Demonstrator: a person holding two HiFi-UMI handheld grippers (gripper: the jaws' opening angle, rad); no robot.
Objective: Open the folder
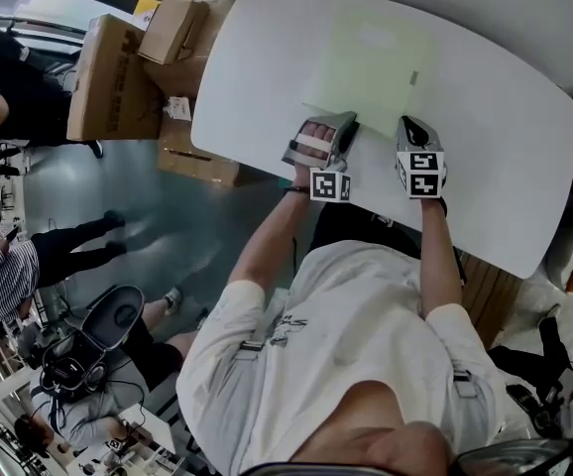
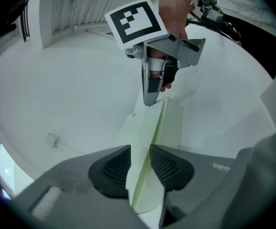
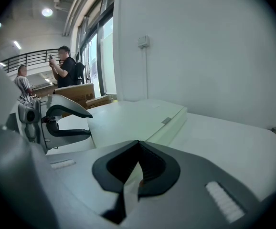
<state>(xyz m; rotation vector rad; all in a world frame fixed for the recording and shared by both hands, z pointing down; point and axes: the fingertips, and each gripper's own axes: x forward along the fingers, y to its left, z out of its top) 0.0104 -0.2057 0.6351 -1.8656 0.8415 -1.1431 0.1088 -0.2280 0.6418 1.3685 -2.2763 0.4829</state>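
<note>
A pale green folder (image 1: 376,62) lies on the white table (image 1: 505,157), its near edge raised a little. My left gripper (image 1: 344,125) is at that edge's left end. In the left gripper view its pads (image 2: 110,168) press a thin pale green sheet of the folder (image 2: 145,142) from both sides, so the left gripper (image 2: 138,163) is shut on it. My right gripper (image 1: 408,125) is at the edge's right end. In the right gripper view the right gripper (image 3: 137,168) is shut on a thin white sheet edge (image 3: 130,190) of the folder (image 3: 138,118).
Cardboard boxes (image 1: 118,77) stand on the floor off the table's far left corner. People stand further left (image 1: 9,266). A wall (image 3: 200,46) with a small socket (image 3: 144,42) rises behind the table. A small clip (image 2: 52,139) lies on the tabletop.
</note>
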